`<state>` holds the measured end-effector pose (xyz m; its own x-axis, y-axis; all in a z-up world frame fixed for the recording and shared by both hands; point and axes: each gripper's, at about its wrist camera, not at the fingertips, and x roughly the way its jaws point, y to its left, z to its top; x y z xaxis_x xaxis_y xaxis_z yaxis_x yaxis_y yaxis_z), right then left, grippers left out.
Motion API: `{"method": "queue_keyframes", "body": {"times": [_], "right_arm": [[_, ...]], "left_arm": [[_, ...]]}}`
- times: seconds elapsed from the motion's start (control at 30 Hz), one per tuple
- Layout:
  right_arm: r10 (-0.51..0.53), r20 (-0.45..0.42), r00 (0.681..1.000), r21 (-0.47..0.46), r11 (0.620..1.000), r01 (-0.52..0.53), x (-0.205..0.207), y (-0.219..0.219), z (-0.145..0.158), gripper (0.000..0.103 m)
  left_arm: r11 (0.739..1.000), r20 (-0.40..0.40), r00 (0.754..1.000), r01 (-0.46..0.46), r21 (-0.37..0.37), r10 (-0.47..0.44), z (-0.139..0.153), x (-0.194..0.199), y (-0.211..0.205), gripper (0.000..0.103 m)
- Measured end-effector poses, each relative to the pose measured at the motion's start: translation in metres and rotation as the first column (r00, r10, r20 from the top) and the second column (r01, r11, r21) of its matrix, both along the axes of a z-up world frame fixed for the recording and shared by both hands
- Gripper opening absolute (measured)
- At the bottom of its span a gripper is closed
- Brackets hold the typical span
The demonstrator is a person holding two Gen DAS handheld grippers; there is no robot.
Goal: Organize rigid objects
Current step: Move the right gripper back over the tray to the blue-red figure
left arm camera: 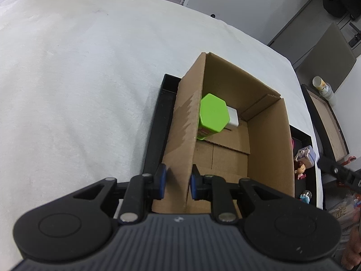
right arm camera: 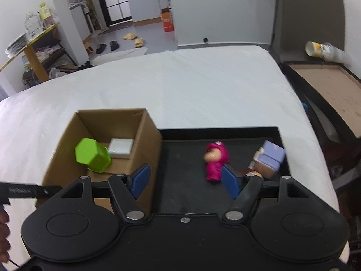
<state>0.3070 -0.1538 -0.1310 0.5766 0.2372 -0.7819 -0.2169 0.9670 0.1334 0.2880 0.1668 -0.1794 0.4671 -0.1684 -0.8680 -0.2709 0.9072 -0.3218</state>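
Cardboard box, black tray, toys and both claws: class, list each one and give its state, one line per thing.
Cardboard box: open-topped, standing in the tray.
Green container: inside the box, tilted.
White block: inside the box, flat.
Black tray: on the white cloth.
Pink figure: lying in the tray.
Purple toy: in the tray.
Left claw: shut on the box wall.
Right claw: open, empty.

Left tool [left arm camera: 178, 184] angled steeply down, blue pads nearly closed on a thin wall between them, right tool [right arm camera: 183, 179] angled down, jaws apart, seemingly holding nothing
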Motion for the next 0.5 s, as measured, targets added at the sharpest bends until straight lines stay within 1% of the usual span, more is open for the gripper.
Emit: {"method": "queue_keyframes", "body": {"times": [0.17, 0.33, 0.5], "right_arm": [[-0.035, -0.01, 0.999, -0.02, 0.999, 0.035, -0.005, -0.021, -0.009, 0.069], [-0.065, -0.029, 0.997, -0.019, 0.998, 0.065, -0.008, -0.039, -0.019, 0.069], [-0.077, -0.04, 0.996, -0.037, 0.996, 0.076, -0.016, -0.051, -0.03, 0.069]], "left_arm": [[1.0, 0.001, 1.0, -0.009, 0.002, 0.009, 0.001, 0.001, 0.0, 0.019], [1.0, 0.004, 1.0, -0.01, 0.013, 0.01, 0.003, 0.001, -0.003, 0.019], [1.0, 0.002, 1.0, -0.009, 0.019, 0.009, 0.004, 0.001, -0.004, 0.019]]}}
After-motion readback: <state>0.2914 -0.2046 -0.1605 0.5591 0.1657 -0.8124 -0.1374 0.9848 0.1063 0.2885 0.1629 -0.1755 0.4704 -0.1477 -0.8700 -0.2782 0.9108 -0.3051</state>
